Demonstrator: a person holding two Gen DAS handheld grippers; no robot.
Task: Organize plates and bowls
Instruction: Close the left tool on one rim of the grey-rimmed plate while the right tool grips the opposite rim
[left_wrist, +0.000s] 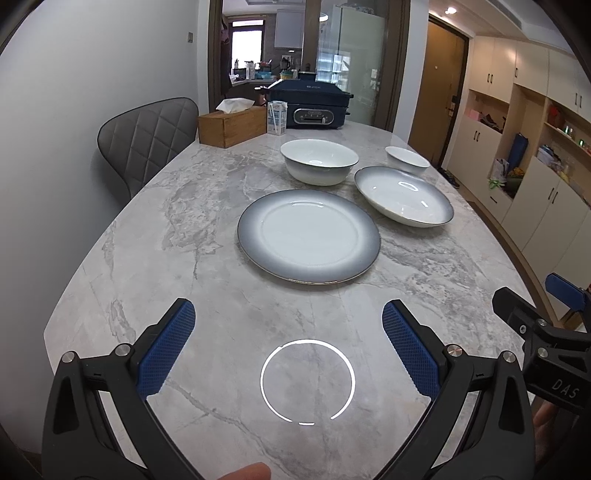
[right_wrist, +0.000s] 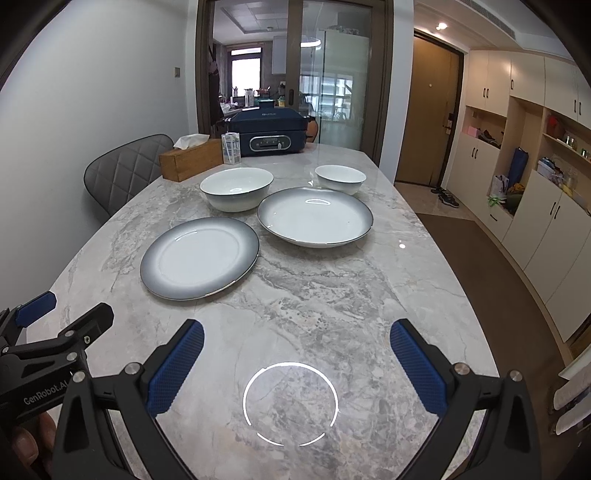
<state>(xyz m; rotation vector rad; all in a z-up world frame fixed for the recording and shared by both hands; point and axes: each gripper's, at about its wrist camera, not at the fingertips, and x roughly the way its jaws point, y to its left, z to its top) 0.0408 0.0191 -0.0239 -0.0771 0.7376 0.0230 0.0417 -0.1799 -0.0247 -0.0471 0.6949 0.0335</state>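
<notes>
Both grippers are hanging out right at the near edge of the marble table (right_wrist: 332, 295). The left gripper (left_wrist: 288, 332) is sitting with its jaws spread wide and nothing between them, and the right gripper (right_wrist: 297, 350) is doing the same thing, wide apart and empty, just beside it on the right.

Progress-wise, I'm guessing nothing is getting organized yet. All four pieces are lying separately on the table, nothing stacked. The flat plate (right_wrist: 199, 256) is sitting nearest, over toward the left gripper's side. The deep plate (right_wrist: 314, 220) is lying just behind it and to the right, near it, but I can't tell whether the rims are touching. Behind those, the large bowl (right_wrist: 236, 188) is standing at the back left and the small bowl (right_wrist: 340, 178) at the back right, just behind the deep plate.

So pretty much the whole job is still waiting: probably plates going together, bowls nesting. Farther back a tissue box (right_wrist: 190, 158), a milk carton (right_wrist: 231, 147) and an electric cooker (right_wrist: 271, 133) are sitting well clear of everything.
</notes>
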